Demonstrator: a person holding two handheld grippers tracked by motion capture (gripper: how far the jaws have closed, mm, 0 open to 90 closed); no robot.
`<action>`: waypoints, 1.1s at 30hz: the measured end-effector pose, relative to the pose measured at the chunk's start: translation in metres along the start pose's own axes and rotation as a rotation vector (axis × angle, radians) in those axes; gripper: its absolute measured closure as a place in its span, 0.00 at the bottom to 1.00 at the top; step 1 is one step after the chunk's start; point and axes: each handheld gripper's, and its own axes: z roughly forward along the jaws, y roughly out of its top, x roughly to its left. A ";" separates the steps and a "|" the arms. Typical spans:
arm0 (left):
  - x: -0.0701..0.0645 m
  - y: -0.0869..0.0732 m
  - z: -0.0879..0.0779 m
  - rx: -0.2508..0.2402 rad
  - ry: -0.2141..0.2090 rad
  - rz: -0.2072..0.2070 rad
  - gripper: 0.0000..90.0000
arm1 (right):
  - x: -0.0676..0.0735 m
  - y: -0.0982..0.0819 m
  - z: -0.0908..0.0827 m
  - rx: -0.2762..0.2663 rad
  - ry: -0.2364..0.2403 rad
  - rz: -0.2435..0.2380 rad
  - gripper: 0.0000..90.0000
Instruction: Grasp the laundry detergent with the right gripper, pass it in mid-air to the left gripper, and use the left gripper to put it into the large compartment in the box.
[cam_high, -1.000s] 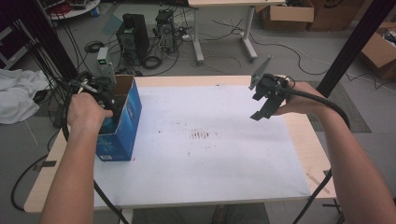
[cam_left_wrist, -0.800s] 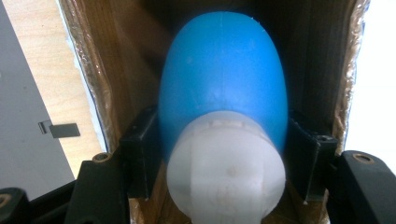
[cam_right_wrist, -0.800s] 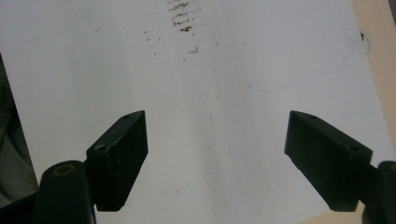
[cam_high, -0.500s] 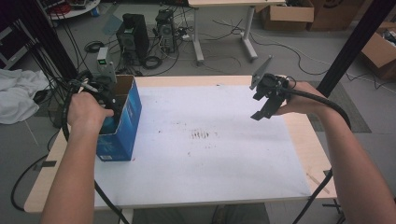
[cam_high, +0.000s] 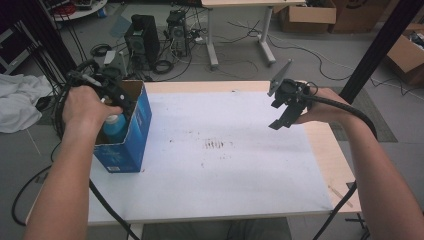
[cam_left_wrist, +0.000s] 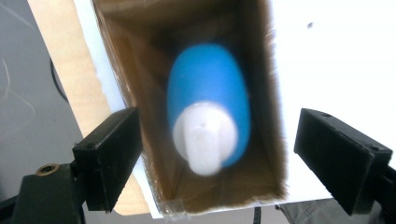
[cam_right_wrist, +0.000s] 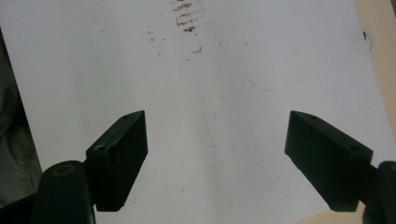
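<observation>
Above the open blue cardboard box (cam_left_wrist: 275, 88) — blue white-capped bottle (cam_left_wrist: 210, 112) inside — left gripper (cam_left_wrist: 217, 154) jaws have just been opening, nothing pinched; right gripper (cam_right_wrist: 215, 154) spread.

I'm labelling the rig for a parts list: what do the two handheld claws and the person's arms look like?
Both the left claw and right claw have blocky black jaws. The right claw carries a grey three-cornered plate on top. A black cable trails from it. The forearms are bare, no sleeves.

Blue bottle (cam_left_wrist: 208, 116) with white cap, upright inside open blue cardboard box (cam_high: 131, 145) at table's left.
</observation>
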 end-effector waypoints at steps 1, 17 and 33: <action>-0.003 0.001 -0.006 -0.014 -0.002 0.016 0.18 | 0.000 0.000 0.000 -0.001 -0.002 -0.001 0.23; -0.080 0.019 -0.058 -0.213 -0.074 0.299 0.17 | 0.003 0.003 -0.006 -0.013 0.002 -0.005 0.21; -0.128 0.035 -0.059 -0.288 -0.103 0.453 0.17 | 0.001 -0.006 -0.016 -0.024 -0.004 0.018 0.20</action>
